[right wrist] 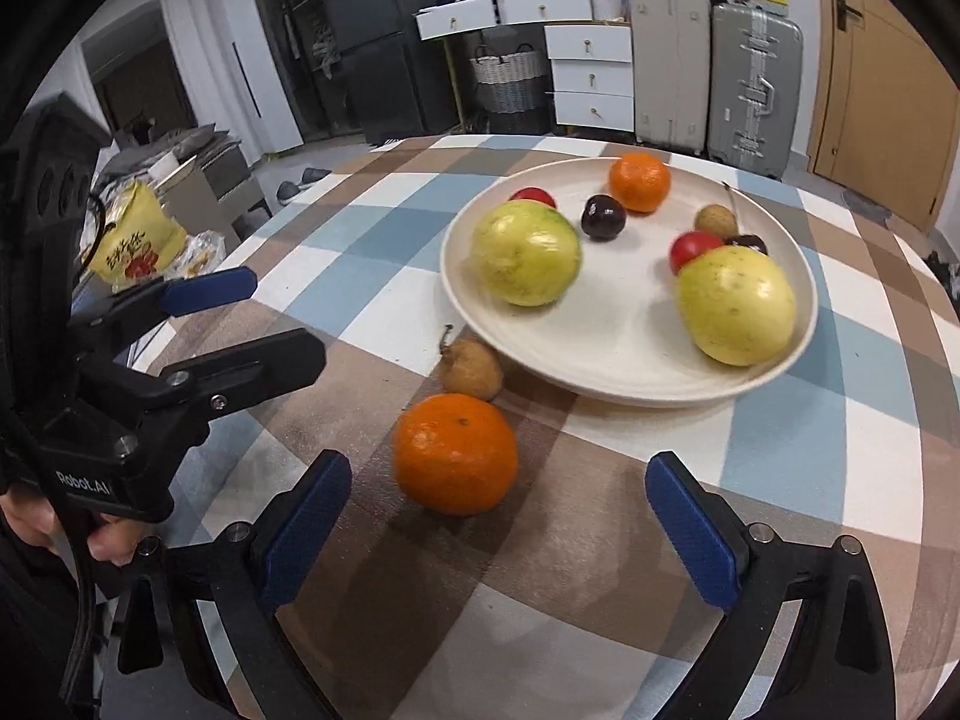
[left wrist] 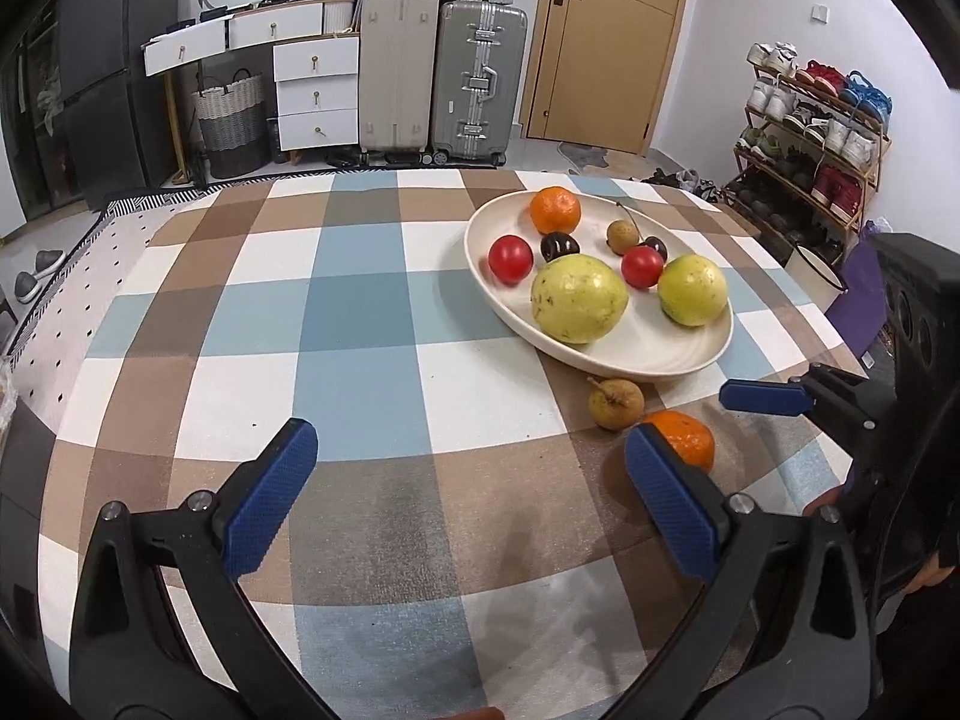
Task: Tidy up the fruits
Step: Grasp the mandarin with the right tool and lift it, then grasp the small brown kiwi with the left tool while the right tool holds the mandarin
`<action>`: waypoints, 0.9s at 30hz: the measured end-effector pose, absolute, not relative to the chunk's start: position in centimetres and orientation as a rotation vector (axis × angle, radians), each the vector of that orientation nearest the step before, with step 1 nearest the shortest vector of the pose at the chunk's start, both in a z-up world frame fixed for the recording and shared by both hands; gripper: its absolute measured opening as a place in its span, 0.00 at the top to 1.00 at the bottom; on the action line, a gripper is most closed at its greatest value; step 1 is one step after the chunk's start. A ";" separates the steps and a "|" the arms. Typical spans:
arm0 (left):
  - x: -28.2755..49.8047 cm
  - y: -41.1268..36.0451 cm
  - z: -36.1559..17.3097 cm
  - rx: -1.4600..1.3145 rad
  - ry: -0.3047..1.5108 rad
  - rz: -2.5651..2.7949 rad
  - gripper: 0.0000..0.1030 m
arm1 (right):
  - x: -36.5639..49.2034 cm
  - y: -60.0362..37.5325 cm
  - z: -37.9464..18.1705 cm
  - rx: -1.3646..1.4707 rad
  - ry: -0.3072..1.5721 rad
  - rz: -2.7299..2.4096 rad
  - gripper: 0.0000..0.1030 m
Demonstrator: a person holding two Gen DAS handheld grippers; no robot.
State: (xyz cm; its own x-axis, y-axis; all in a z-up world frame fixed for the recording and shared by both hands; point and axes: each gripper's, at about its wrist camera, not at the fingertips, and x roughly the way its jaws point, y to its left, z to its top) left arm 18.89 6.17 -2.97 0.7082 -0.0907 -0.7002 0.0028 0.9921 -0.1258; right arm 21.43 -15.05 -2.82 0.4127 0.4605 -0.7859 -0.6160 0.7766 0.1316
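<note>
Left wrist view: the left tongs point(left wrist: 471, 495) hang with their jaws wide apart and nothing between them, over the checked cloth of the counter point(left wrist: 360, 312). Ahead and to the right sits a cream plate point(left wrist: 708, 354) carrying two yellow-green guavas point(left wrist: 579, 299), a mandarin point(left wrist: 555, 210), two cherry tomatoes point(left wrist: 510, 259), dark cherries and a longan. Two fruits lie off the plate on the cloth: a small brown longan with a stem point(left wrist: 616, 403), just beside the plate's near rim, and a loose mandarin point(left wrist: 687, 438), partly hidden behind the right pad of the left tongs. The right tongs point(left wrist: 765, 396) reach in from the right edge; only one blue pad is visible here.

Right wrist view: the right tongs point(right wrist: 498, 531) are also spread wide and empty, with the loose mandarin point(right wrist: 455, 453) on the cloth just ahead of the gap, nearer the left pad. The stemmed longan point(right wrist: 472, 368) lies behind it, close to or touching it, and against the plate point(right wrist: 600, 381). The left tongs point(right wrist: 240, 324) show at the left, jaws apart.

The mandarin looks light, with a soft, yielding peel, and it is round enough to roll. I would grip it across its widest middle, closing gently and no harder than needed. The longan is small and thin-shelled, so it could easily slip out.
</note>
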 end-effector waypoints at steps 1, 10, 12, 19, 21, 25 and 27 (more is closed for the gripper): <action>18.9 6.3 -3.1 -0.124 0.786 -0.051 0.01 | 21.4 -14.7 -3.0 -0.206 0.926 0.683 0.14; 19.2 6.3 -3.8 -0.130 0.804 -0.059 0.01 | 21.5 -15.2 -2.8 -0.195 0.903 0.721 0.60; 19.3 6.1 -4.0 -0.122 0.814 -0.057 0.01 | 21.5 -15.7 -2.7 -0.185 0.899 0.717 0.61; 19.6 5.6 -4.6 -0.110 0.830 -0.065 0.01 | 21.7 -18.1 -1.9 -0.115 0.875 0.704 0.61; 19.8 5.4 -4.6 -0.110 0.831 -0.070 0.01 | 21.7 -18.8 -1.4 -0.097 0.858 0.693 0.61; 20.2 4.6 -4.6 -0.103 0.835 -0.089 0.01 | 21.9 -20.4 -0.5 -0.057 0.814 0.653 0.61; 20.5 3.9 -4.7 -0.090 0.840 -0.093 0.01 | 22.1 -21.2 -0.2 -0.043 0.794 0.623 0.61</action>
